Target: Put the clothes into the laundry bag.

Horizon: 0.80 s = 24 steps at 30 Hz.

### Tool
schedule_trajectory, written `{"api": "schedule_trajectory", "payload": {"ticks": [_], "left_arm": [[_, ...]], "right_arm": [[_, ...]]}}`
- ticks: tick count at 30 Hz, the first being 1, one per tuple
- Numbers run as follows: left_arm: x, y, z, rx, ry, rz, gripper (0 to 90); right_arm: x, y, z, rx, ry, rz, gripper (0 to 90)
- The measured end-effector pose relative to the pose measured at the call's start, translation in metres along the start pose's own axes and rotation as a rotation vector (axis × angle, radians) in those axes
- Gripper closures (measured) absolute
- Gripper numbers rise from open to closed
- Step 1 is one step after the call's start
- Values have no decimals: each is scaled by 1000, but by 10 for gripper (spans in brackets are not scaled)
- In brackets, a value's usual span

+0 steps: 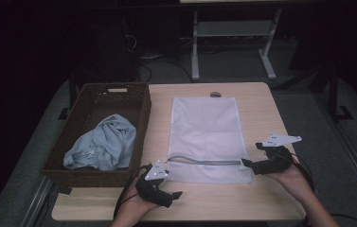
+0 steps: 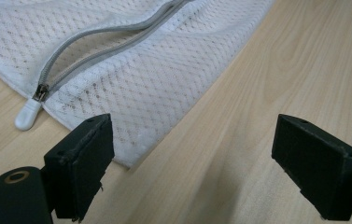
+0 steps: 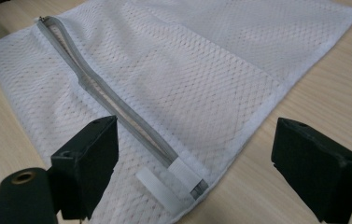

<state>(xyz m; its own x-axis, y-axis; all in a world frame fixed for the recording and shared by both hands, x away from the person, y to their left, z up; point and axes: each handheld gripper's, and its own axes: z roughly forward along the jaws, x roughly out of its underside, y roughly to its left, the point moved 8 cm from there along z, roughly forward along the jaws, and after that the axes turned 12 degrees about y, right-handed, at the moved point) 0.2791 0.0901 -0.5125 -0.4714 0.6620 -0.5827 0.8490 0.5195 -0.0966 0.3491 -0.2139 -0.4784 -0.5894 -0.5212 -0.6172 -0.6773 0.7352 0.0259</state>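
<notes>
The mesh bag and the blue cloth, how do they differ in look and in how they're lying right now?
The mesh bag is white netting with a grey zipper; the blue cloth is plain pale blue fabric. The mesh bag is spread flat; the blue cloth is crumpled in a heap. The mesh bag lies on the bare table; the blue cloth sits inside the brown wicker basket. Neither is held by a gripper.
</notes>
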Motion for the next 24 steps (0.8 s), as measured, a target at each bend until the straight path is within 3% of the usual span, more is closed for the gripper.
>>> {"api": "schedule_trajectory", "payload": {"ticks": [17,24], "left_arm": [[1,0,0,-10,1,-12,124],[3,2,-2,-15,-1,-16,124]], "right_arm": [[-31,-14,9,13,-34,14,150],[-54,-22,12,17,-22,6,152]]}}
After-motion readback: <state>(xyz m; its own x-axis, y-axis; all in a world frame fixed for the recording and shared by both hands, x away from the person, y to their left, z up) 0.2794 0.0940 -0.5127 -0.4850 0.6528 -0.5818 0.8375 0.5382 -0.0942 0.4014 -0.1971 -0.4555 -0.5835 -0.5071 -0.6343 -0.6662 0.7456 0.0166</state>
